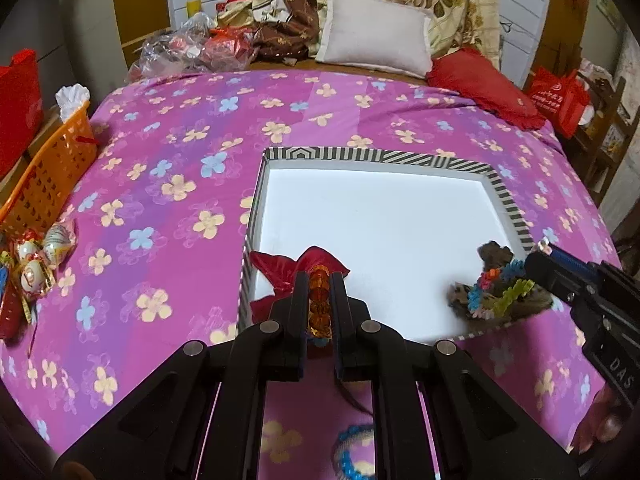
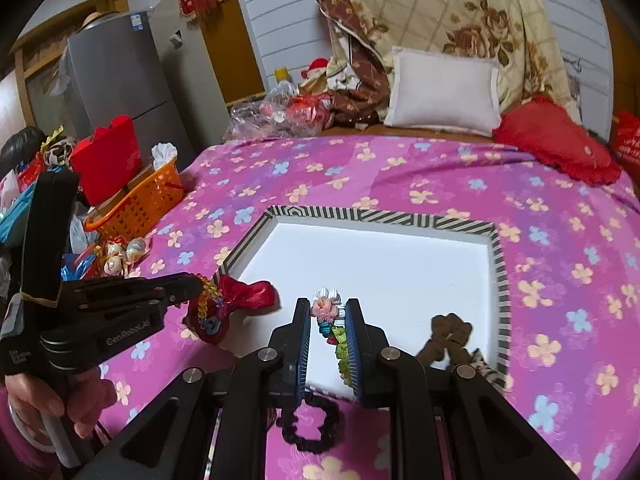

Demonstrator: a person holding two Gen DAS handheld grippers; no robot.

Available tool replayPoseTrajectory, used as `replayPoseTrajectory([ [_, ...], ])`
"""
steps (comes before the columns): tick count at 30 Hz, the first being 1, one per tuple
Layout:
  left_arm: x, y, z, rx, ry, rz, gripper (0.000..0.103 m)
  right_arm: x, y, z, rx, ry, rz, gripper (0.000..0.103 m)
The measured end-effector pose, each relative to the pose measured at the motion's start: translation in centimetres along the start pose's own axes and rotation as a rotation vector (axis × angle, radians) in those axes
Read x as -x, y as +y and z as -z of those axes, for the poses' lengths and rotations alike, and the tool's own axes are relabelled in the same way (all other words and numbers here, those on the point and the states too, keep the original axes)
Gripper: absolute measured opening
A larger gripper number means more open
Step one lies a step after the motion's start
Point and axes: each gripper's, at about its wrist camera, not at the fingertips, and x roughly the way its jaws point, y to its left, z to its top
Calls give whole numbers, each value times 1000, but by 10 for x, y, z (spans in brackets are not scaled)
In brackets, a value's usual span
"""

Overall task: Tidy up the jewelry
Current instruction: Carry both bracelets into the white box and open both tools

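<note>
A striped-rim box (image 1: 516, 208) with a white floor lies on the pink flowered bedspread; it also shows in the right wrist view (image 2: 500, 264). My left gripper (image 1: 320, 280) is shut on an amber bead bracelet (image 1: 319, 300) over the box's near left corner, above a red pouch (image 1: 280, 266). My right gripper (image 2: 329, 304) is shut on a multicoloured loom-band bracelet (image 2: 330, 312) above the box's near edge. A brown pouch (image 2: 448, 336) lies in the box's near right corner. A black scrunchie (image 2: 312, 424) lies on the bed under the right gripper. A blue bead bracelet (image 1: 352, 452) lies under the left gripper.
An orange basket (image 1: 48, 176) stands at the bed's left edge, with wrapped trinkets (image 1: 32, 264) beside it. A white pillow (image 1: 374, 32), a red cushion (image 1: 484, 86) and piled blankets lie at the head of the bed. A grey fridge (image 2: 120, 80) stands left.
</note>
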Motion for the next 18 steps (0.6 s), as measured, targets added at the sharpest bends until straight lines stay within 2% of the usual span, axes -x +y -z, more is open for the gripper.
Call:
replayPoseTrajectory([
  [6, -31, -5, -5, 5, 40, -21, 8, -34, -10, 3, -60, 46, -29, 16],
  [13, -62, -10, 0, -2, 92, -24, 8, -62, -35, 15, -111, 103, 17, 16],
  [18, -71, -12, 4, -2, 111, -19, 9, -70, -42, 19, -102, 130, 67, 16],
])
